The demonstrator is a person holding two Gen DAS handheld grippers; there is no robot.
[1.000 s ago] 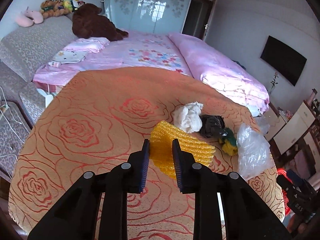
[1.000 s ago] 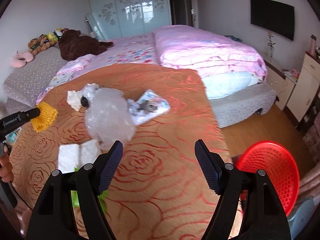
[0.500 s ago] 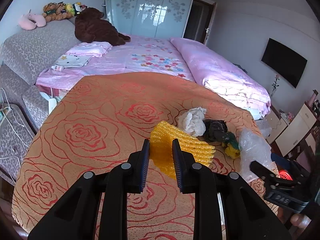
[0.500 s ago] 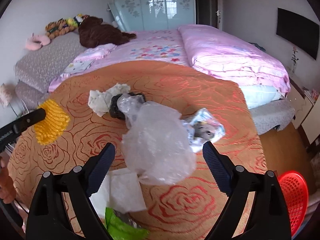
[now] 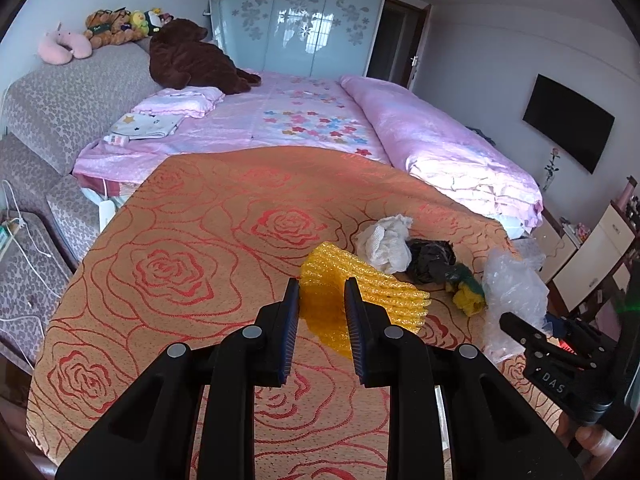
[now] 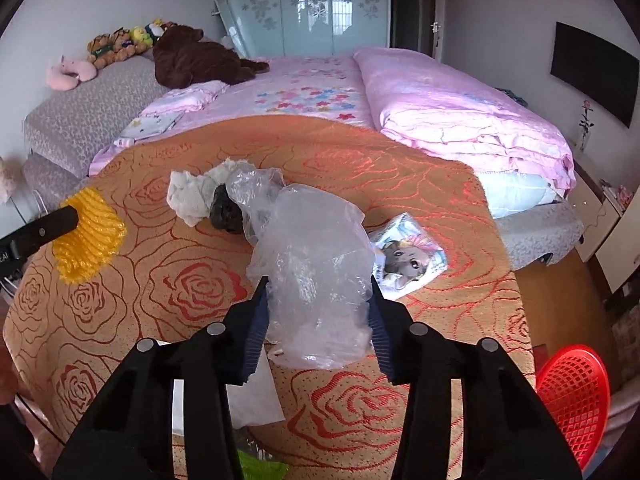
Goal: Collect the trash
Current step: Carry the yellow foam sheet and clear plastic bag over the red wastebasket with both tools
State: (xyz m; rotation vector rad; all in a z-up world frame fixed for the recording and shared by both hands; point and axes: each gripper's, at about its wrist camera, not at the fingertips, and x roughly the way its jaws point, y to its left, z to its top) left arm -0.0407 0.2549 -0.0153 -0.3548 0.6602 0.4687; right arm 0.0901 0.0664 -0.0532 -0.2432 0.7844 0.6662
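On the rose-patterned table [image 5: 192,264], left gripper [image 5: 322,300] clamps yellow foam net [image 5: 360,292].

An orange rose-patterned cloth [image 5: 192,264] covers the desk. Behind it stands a bed with a pink floral sheet [image 5: 304,120] and a folded pink quilt [image 6: 460,104]. A brown plush bear [image 5: 192,60] lies near the grey headboard [image 5: 68,96], small stuffed toys [image 5: 116,26] above. A black television [image 5: 568,122] hangs on the wall.

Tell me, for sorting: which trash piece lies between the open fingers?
The clear plastic bag, inside the right hand-held gripper; the yellow foam net is already clamped.
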